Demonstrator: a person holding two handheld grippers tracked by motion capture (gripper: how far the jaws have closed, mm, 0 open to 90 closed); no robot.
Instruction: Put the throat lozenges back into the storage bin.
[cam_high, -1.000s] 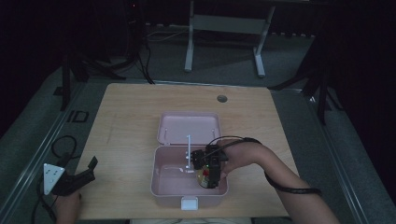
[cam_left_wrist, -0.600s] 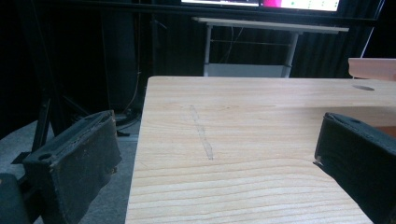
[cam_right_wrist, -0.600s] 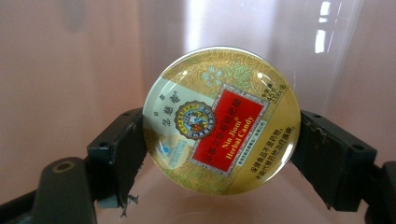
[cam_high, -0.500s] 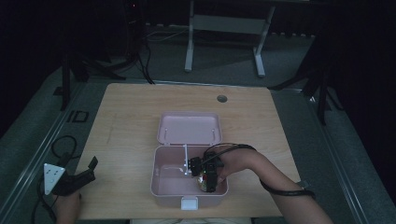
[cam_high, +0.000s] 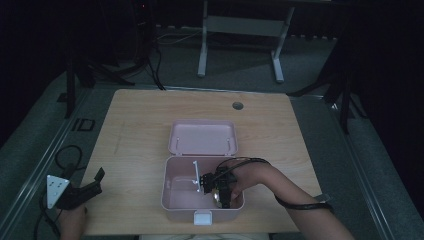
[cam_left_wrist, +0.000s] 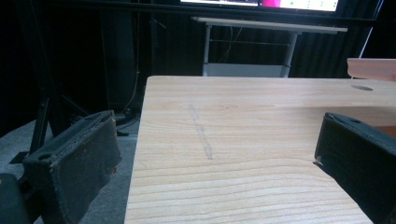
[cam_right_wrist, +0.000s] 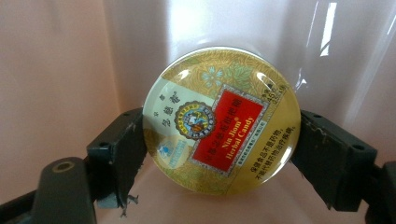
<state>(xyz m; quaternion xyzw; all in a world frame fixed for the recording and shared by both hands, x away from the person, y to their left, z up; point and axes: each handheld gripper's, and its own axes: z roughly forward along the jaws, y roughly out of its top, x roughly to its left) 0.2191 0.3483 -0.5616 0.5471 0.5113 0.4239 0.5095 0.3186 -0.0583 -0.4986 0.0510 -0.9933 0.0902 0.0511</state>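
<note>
A round gold candy tin (cam_right_wrist: 219, 119) with a red label is clamped at its edges between the two black jaws of my right gripper (cam_right_wrist: 224, 142), which is shut on it. The tin hangs low inside the open pink box (cam_high: 172, 200), close to the box's pale pink walls. From above, the right gripper (cam_high: 220, 192) sits in the right half of the box, near its front wall. My left gripper (cam_high: 92, 182) is at the table's front left corner, and its jaws (cam_left_wrist: 215, 149) stand wide open over bare wood.
The box's lid (cam_high: 202, 137) lies flat behind it. A thin white upright piece (cam_high: 196, 175) stands inside the box, left of the right gripper. A round cable hole (cam_high: 237, 105) sits at the back of the wooden table (cam_high: 135, 125). A desk frame (cam_high: 240, 30) stands on the floor beyond.
My right gripper with the tin has shifted slightly left and toward the box's front wall. The left gripper has stayed put.
</note>
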